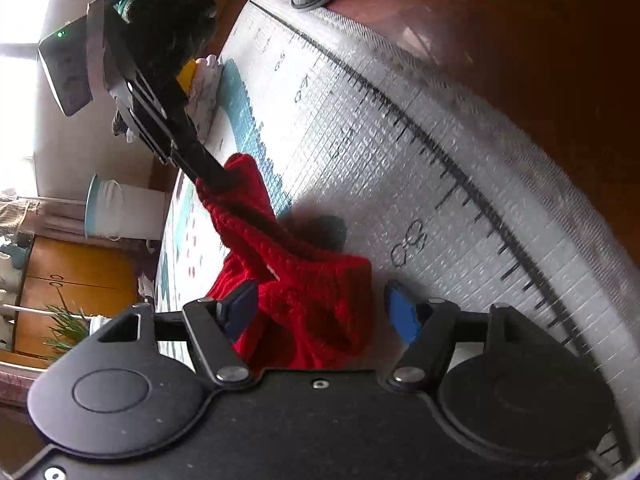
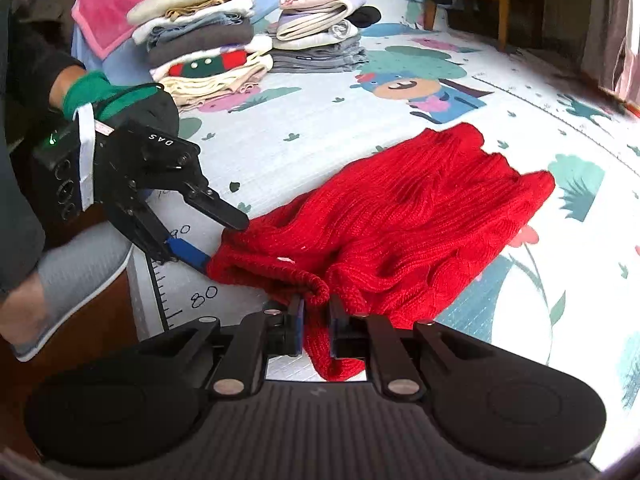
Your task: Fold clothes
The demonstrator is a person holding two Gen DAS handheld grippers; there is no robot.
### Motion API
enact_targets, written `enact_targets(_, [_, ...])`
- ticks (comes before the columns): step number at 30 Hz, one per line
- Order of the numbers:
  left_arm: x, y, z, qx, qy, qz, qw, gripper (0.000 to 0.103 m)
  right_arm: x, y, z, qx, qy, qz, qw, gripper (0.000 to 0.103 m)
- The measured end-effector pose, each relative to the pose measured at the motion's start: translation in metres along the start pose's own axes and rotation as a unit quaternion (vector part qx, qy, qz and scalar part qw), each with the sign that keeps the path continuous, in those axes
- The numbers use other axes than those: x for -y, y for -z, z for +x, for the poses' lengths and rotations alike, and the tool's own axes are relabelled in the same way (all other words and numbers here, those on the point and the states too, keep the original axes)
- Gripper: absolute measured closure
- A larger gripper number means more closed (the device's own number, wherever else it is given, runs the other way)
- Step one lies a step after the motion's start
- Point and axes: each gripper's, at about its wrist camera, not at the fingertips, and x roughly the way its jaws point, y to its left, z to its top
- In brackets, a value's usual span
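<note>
left gripper (image 2: pixel 224 240) wide open at near left edge of play mat (image 2: pixel 304 128), fingers either side of red sweater (image 2: pixel 400 216) edge, not pinching. two folded piles (image 2: pixel 208 40) at far left corner of mat look done. red sweater in middle, bunched, not folded yet. right gripper (image 2: pixel 317 312) closed tight on knit edge, near side.

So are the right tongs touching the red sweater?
Touching. In the right wrist view, the right tongs are shut on the rolled edge of the red knit sweater, fabric pinched between both pads.
</note>
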Motion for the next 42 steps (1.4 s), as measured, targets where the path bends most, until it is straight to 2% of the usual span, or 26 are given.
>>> enact_targets(2, [-0.003, 0.002, 0.002, 0.004, 0.006, 0.008, 0.9999, 0.033, -0.001, 0.000, 0.001, -0.004, -0.008, -0.006, 1.000, 0.090])
enact_targets(4, [-0.011, 0.004, 0.007, -0.001, 0.015, -0.015, 0.9998, 0.034, -0.005, 0.002, 0.003, -0.014, -0.010, -0.022, 1.000, 0.090])
enact_targets(5, [-0.016, 0.005, 0.008, -0.008, 0.023, -0.036, 0.9991, 0.055, -0.008, 0.003, 0.005, -0.020, -0.012, -0.034, 0.999, 0.090])
enact_targets(8, [-0.026, 0.006, 0.009, -0.020, 0.038, -0.093, 0.9947, 0.075, -0.021, 0.007, 0.008, -0.044, -0.017, -0.092, 0.995, 0.089])
enact_targets(11, [-0.039, 0.003, -0.001, -0.017, 0.062, -0.154, 0.9861, 0.081, -0.035, 0.010, 0.008, -0.071, -0.020, -0.159, 0.985, 0.089])
enact_targets(15, [-0.052, -0.008, -0.022, -0.002, 0.102, -0.186, 0.9773, 0.081, -0.052, 0.003, -0.004, -0.096, -0.058, -0.201, 0.973, 0.089])
enact_targets(16, [-0.056, -0.009, -0.026, 0.005, 0.122, -0.207, 0.9706, 0.081, -0.056, 0.001, -0.009, -0.102, -0.069, -0.209, 0.970, 0.089])
enact_targets(17, [-0.061, -0.011, -0.031, 0.013, 0.145, -0.232, 0.9618, 0.081, -0.059, -0.003, -0.015, -0.107, -0.082, -0.209, 0.969, 0.089])
enact_targets(19, [-0.079, -0.010, -0.040, 0.033, 0.208, -0.299, 0.9307, 0.081, -0.063, -0.012, -0.027, -0.115, -0.105, -0.196, 0.968, 0.090])
enact_targets(22, [-0.108, 0.002, -0.043, 0.055, 0.256, -0.377, 0.8886, 0.081, -0.060, -0.028, -0.042, -0.116, -0.124, -0.166, 0.971, 0.090])
enact_targets(24, [-0.129, 0.017, -0.042, 0.068, 0.277, -0.422, 0.8607, 0.081, -0.050, -0.043, -0.051, -0.099, -0.117, -0.146, 0.977, 0.090])
enact_targets(27, [-0.158, 0.047, -0.039, 0.083, 0.272, -0.489, 0.8245, 0.081, -0.023, -0.069, -0.060, -0.057, -0.084, -0.115, 0.988, 0.090])
enact_targets(31, [-0.198, 0.099, -0.034, 0.094, 0.233, -0.599, 0.7603, 0.081, 0.021, -0.104, -0.064, -0.009, -0.039, -0.080, 0.996, 0.090])
enact_targets(35, [-0.220, 0.155, -0.008, 0.063, 0.188, -0.689, 0.6974, 0.081, 0.068, -0.131, -0.038, -0.004, -0.017, -0.044, 0.999, 0.090])
enact_targets(38, [-0.229, 0.189, 0.020, 0.037, 0.170, -0.726, 0.6647, 0.082, 0.098, -0.144, -0.011, -0.005, 0.001, -0.021, 1.000, 0.090])
enact_targets(42, [-0.231, 0.228, 0.050, 0.017, 0.162, -0.761, 0.6280, 0.082, 0.132, -0.148, 0.021, 0.000, 0.016, 0.027, 0.999, 0.090])
